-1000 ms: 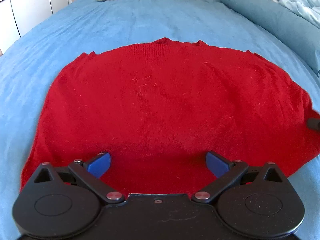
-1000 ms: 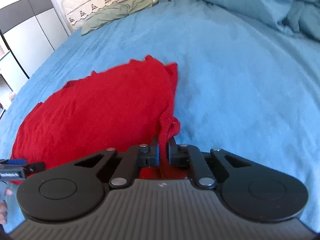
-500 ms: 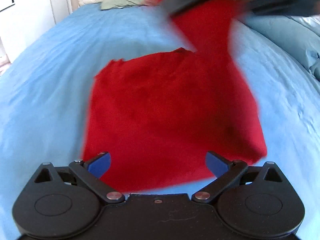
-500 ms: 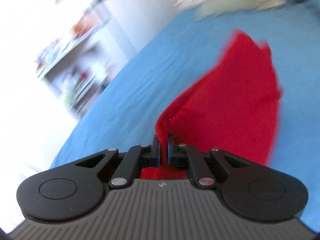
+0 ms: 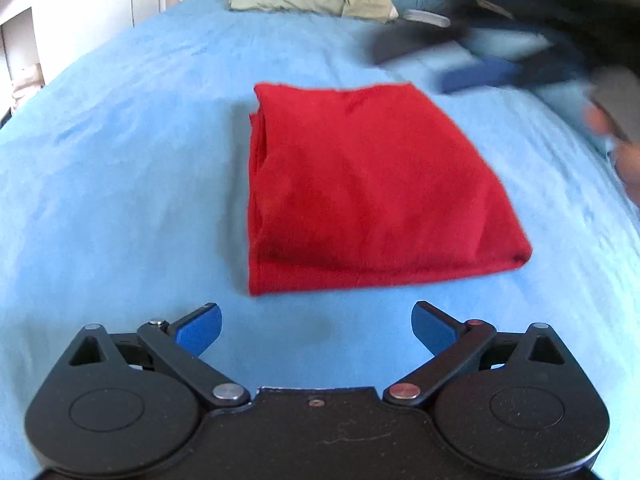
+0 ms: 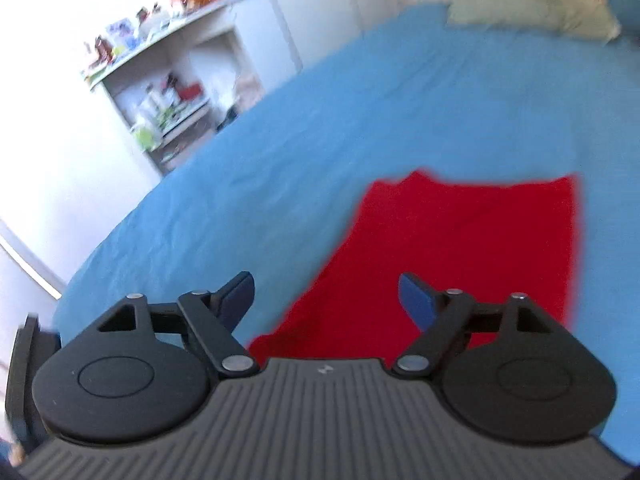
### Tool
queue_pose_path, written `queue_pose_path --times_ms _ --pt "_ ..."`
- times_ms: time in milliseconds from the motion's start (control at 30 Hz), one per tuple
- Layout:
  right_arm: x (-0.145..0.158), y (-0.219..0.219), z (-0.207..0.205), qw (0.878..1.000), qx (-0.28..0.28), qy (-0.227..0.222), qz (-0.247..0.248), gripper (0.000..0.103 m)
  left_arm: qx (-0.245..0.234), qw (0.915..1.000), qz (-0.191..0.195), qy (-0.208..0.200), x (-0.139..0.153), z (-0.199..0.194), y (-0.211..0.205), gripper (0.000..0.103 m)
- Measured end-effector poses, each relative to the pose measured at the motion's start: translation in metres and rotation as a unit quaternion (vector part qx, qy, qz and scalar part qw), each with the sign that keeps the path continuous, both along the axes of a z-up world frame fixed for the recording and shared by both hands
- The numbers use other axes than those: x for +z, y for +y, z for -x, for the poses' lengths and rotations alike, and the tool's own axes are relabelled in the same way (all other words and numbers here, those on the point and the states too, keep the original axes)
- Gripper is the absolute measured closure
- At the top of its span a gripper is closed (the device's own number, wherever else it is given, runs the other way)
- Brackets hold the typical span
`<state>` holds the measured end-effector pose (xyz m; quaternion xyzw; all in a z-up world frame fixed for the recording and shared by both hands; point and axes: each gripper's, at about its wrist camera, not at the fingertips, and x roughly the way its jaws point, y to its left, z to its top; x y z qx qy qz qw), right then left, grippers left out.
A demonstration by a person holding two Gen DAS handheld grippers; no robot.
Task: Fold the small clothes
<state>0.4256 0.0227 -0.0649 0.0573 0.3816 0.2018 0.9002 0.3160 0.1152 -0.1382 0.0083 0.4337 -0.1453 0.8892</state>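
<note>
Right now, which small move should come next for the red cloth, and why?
Probably bring the open left claw forward to the near edge of the red cloth. It lies folded on the blue sheet, its layers uneven at the left side, and the right claw is open too.

We see the black two-finger right gripper (image 6: pixel 327 298) with its blue-padded fingers (image 6: pixel 416 300) spread wide apart and nothing between them, held above a folded red knit garment (image 6: pixel 460 248) that lies flat on the blue bed sheet (image 6: pixel 304 160). A pale green pillow (image 6: pixel 532 14) rests at the head of the bed, and a blurred white shelf unit with small items (image 6: pixel 160 80) stands at left
</note>
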Motion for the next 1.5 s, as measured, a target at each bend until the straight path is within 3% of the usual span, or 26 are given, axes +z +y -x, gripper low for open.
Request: queue_pose_path --times_ms 133,333,467,600,700,767,867,1000,1100,1167,1267,1333,1433,1500 --pt "-0.005 -0.05 0.049 0.994 -0.067 -0.038 0.081 0.003 0.027 0.9996 0.003 -0.007 0.002 -0.013 0.0 0.001" --pt "-0.07 -0.073 0.104 0.979 -0.096 -0.021 0.178 0.006 0.07 0.9974 0.007 -0.014 0.006 -0.019 0.018 0.001" --pt "-0.104 -0.066 0.103 0.98 -0.127 0.0 0.154 0.007 0.089 0.9958 0.001 -0.024 0.011 -0.021 0.025 0.001" --pt "-0.109 -0.072 0.1 0.979 -0.166 -0.022 0.12 0.009 0.12 0.992 -0.001 -0.038 0.013 -0.024 0.033 0.001" --pt "-0.111 -0.081 0.093 0.969 -0.193 -0.025 0.154 0.009 0.129 0.9908 -0.027 -0.028 0.001 -0.031 0.036 0.0" --pt "-0.12 -0.086 0.093 0.97 -0.186 -0.007 0.155 0.009 0.131 0.9895 -0.061 -0.001 -0.017 -0.04 0.037 0.0" --pt "-0.121 -0.092 0.091 0.972 -0.175 -0.008 0.157 0.009 0.126 0.9909 -0.047 -0.004 -0.025 -0.036 0.043 0.0" --pt "-0.115 -0.091 0.089 0.974 -0.161 0.003 0.159 0.009 0.117 0.9913 -0.06 0.006 -0.017 -0.038 0.039 0.001" --pt "-0.096 -0.09 0.095 0.979 -0.131 -0.002 0.155 0.007 0.101 0.9936 -0.051 -0.003 0.007 -0.033 0.04 0.002" --pt "-0.077 -0.097 0.098 0.986 -0.104 -0.012 0.133 0.0 0.072 0.9966 -0.041 -0.002 0.026 -0.04 0.04 0.0" --pt "-0.052 -0.108 0.087 0.993 -0.087 -0.009 0.083 0.0 0.029 0.9992 -0.021 0.02 0.044 -0.067 0.039 0.0" --pt "-0.042 -0.119 0.064 0.995 -0.096 0.014 0.04 0.0 0.014 0.9978 0.026 0.06 0.043 -0.096 0.042 0.0" --pt "-0.043 -0.139 0.023 0.988 -0.13 0.07 -0.046 0.0 0.024 0.9848 0.122 0.121 0.021 -0.138 0.055 0.0" --pt "-0.053 -0.148 -0.001 0.98 -0.157 0.099 -0.078 0.0 0.039 0.9743 0.168 0.145 0.003 -0.157 0.06 0.002"
